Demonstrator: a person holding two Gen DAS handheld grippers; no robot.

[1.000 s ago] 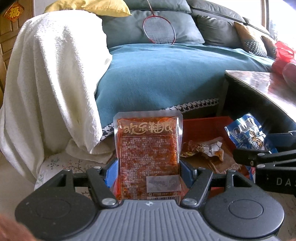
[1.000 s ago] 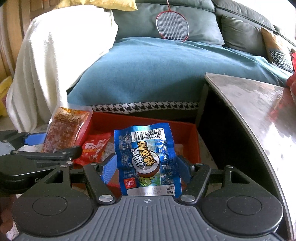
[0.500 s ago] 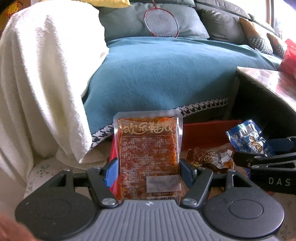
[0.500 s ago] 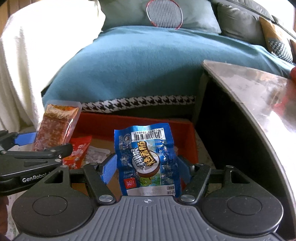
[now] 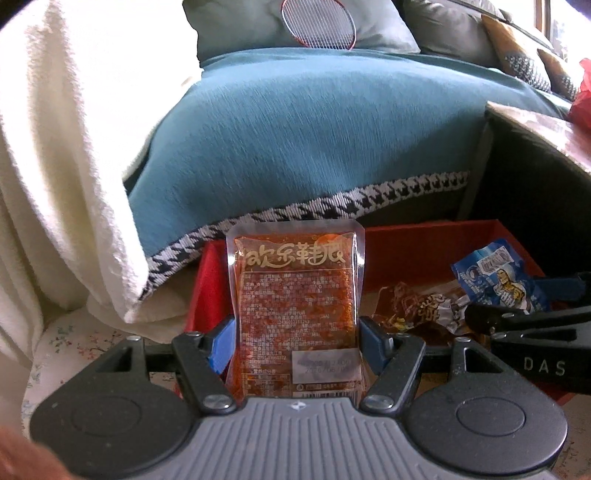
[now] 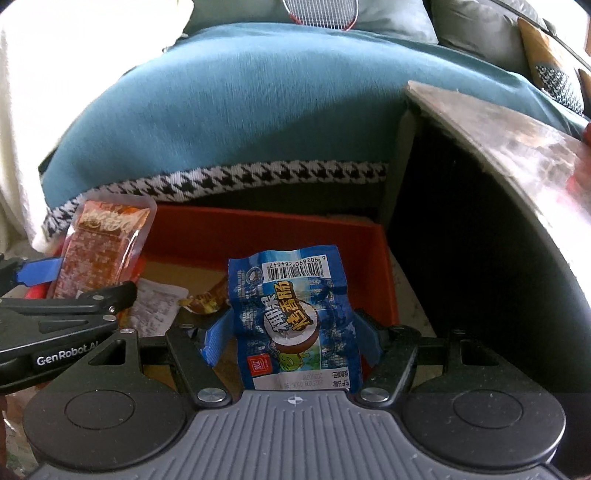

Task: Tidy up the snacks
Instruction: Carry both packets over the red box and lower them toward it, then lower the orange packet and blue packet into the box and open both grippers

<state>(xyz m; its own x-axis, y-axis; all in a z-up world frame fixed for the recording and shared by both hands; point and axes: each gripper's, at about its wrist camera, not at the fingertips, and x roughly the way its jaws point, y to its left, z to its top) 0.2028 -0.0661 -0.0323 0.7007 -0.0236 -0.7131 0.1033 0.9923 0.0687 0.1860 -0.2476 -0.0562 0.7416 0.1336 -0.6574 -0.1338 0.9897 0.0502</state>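
Observation:
My left gripper [image 5: 295,345] is shut on an orange-red clear snack packet [image 5: 295,295] that stands upright between its blue pads, over the left end of a red cardboard box [image 5: 406,240]. A blue snack bag [image 6: 295,325] is pinched in my right gripper [image 6: 291,339], which hangs over the same red box [image 6: 258,229] near its right side. In the right wrist view the orange packet [image 6: 103,247] and the left gripper show at the left. The blue bag [image 5: 498,280] and the right gripper appear at the right of the left wrist view. Loose brown wrapped snacks [image 5: 421,306] lie in the box.
A sofa with a teal cover [image 5: 314,129] and houndstooth trim stands just behind the box. A white blanket [image 5: 66,147] hangs at the left. A dark low table [image 6: 498,184] rises right beside the box on its right. A racket [image 5: 317,22] lies on the sofa cushions.
Both grippers have moved forward and down toward the red box, each still holding its packet. The box looks larger and closer under them, and the sofa fills more of both views.

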